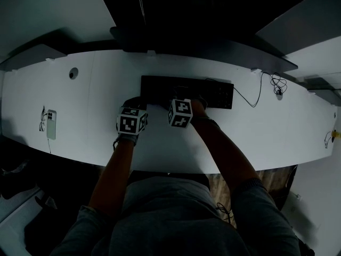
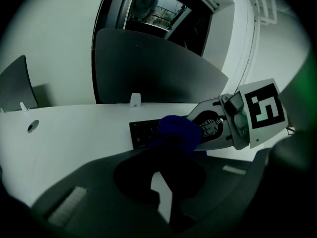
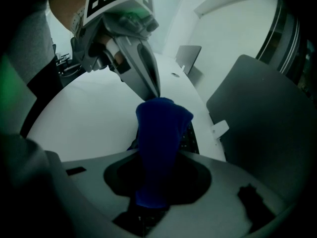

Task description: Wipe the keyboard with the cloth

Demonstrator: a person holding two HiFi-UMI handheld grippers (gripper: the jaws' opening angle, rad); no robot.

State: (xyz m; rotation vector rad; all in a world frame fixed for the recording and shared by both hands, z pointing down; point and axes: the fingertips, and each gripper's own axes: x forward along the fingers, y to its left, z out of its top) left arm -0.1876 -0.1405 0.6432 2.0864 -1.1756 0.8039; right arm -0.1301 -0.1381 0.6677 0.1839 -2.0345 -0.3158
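Head view: black keyboard [image 1: 213, 94] on white desk [image 1: 101, 84]; left gripper [image 1: 139, 102] and right gripper [image 1: 185, 97] at its near edge; left gripper view: jaws pinched on blue cloth [image 2: 178, 129] above the keyboard; right gripper view: jaws clamped on same cloth.

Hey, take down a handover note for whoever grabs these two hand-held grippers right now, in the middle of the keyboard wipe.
Right hand-held gripper: shut on the blue cloth, which rises out of its jaws.
Left hand-held gripper: its jaw tips meet the cloth's far end and seem to pinch it.
Keyboard: on the white desk, with the cloth over its left part; contact cannot be told.
Done: cloth held at the keyboard.
Left: the wiping; how much is already wiped cannot be told.
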